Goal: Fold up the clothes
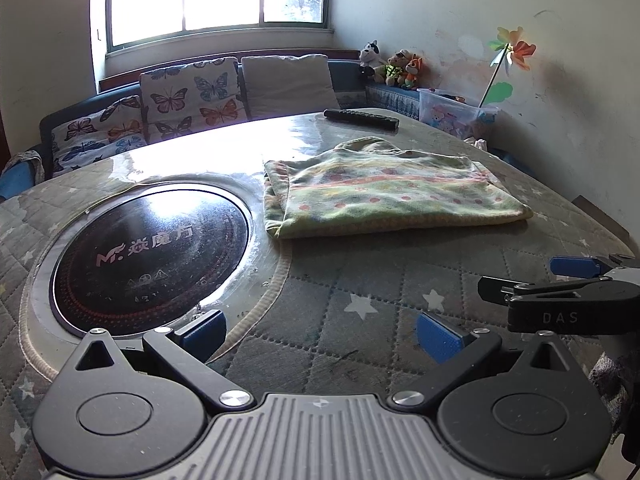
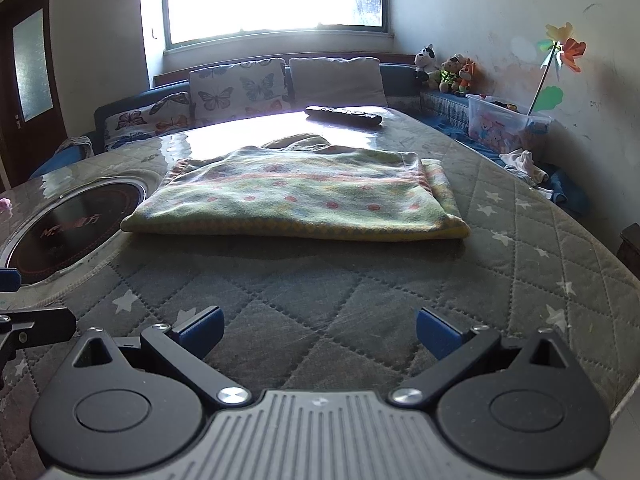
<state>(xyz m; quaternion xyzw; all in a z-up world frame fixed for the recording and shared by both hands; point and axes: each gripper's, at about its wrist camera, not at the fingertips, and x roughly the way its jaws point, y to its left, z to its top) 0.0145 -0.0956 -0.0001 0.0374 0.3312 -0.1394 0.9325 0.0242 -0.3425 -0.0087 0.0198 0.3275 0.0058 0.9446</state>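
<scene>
With both the left gripper point(image 1: 320, 330) and right gripper point(image 2: 319, 330) spread wide and empty near the table's near edge, the folded knit garment point(image 2: 296, 196) lies farther in, where a careless grab could undo its layers.

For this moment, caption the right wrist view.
Open right tongs hover over the quilted table, facing a folded garment.

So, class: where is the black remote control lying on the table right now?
The remote control lies at the table's far edge, beyond the folded garment, just in front of the sofa cushions; the left wrist view shows it there too.
</scene>
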